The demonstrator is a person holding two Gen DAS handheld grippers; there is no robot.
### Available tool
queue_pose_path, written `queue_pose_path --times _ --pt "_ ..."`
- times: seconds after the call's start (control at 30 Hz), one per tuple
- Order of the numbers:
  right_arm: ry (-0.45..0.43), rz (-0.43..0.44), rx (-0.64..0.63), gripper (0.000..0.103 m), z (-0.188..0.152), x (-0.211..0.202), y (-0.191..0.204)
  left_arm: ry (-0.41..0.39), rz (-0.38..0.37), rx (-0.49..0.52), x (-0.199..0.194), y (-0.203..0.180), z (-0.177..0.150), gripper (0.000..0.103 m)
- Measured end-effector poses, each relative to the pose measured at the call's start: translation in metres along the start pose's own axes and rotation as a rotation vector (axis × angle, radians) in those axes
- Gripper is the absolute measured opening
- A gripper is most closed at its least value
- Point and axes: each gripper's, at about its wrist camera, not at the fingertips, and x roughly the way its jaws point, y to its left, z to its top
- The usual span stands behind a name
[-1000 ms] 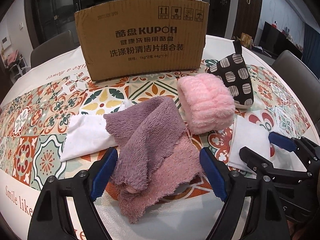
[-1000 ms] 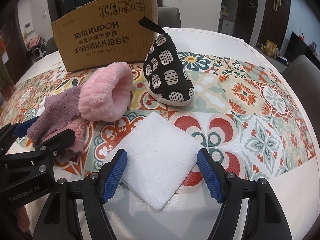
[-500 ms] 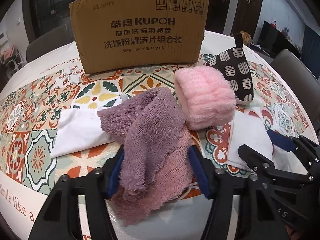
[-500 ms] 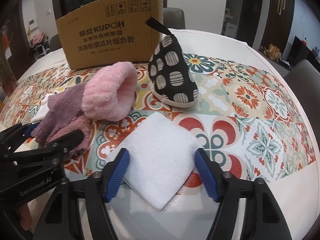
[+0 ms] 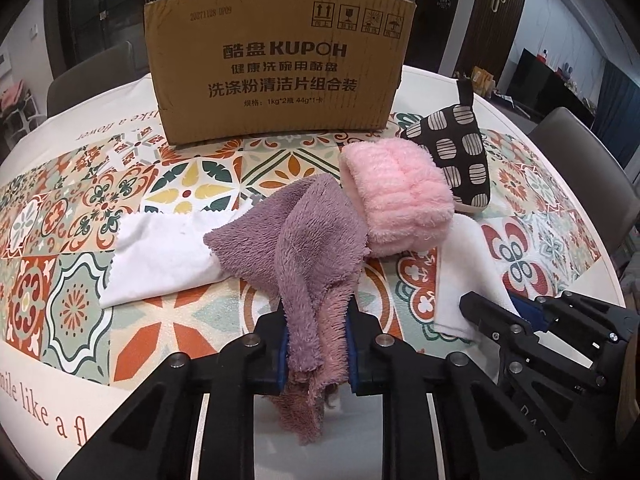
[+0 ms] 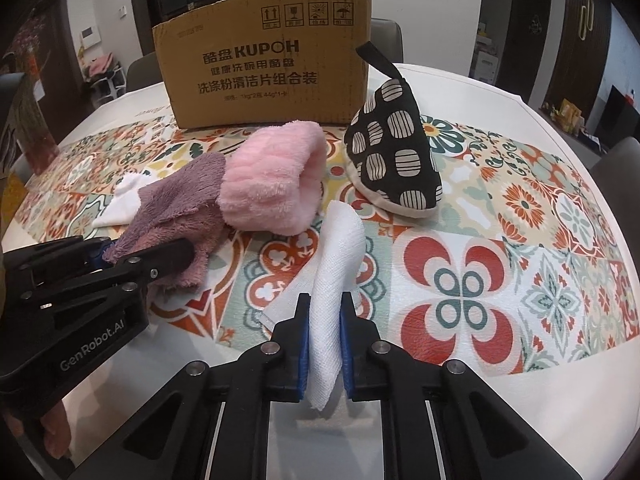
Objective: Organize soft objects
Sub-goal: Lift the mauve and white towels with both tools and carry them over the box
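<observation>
A purple fluffy towel (image 5: 308, 248) lies bunched on the patterned tablecloth. My left gripper (image 5: 316, 344) is closing, and its blue pads press on the towel's near end. A folded white cloth (image 6: 340, 248) is pinched upright between the pads of my right gripper (image 6: 324, 332), which is shut on it. A pink fluffy roll (image 5: 400, 200) rests against the purple towel. Behind it stands a black slipper-shaped item with striped ovals (image 6: 392, 156). Another white cloth (image 5: 160, 256) lies flat to the left, partly under the purple towel.
A brown cardboard box (image 5: 276, 64) stands upright at the back of the round table. Grey chairs sit behind the table at both sides. The table's white rim (image 6: 540, 400) curves close on the near right.
Both grippers have gone from wide open to closed. The left one has squeezed the purple towel into a bunch. The right one has pinched the flat white cloth into an upright fold.
</observation>
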Motion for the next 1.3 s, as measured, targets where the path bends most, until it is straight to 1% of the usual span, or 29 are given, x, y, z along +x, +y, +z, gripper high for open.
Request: queue_pose_path --times 0.2,0.37,0.87,1.3 --pt "0.006 0.011 0.014 0.013 -0.001 -0.008 0.000 -0.027 -0.006 0.010 -0.015 -0.002 -0.001 0.022" --pt "-0.007 0.004 0.016 0.012 0.000 -0.020 0.003 -0.063 -0.011 0.016 -0.033 -0.005 -0.001 0.021" --pt "-0.087 -0.006 0.006 0.012 0.002 -0.066 0.013 -0.159 -0.021 0.029 -0.086 -0.009 -0.006 0.021" --pt "-0.182 -0.002 -0.008 0.013 0.008 -0.104 0.028 -0.257 0.021 0.014 -0.131 0.000 -0.010 0.021"
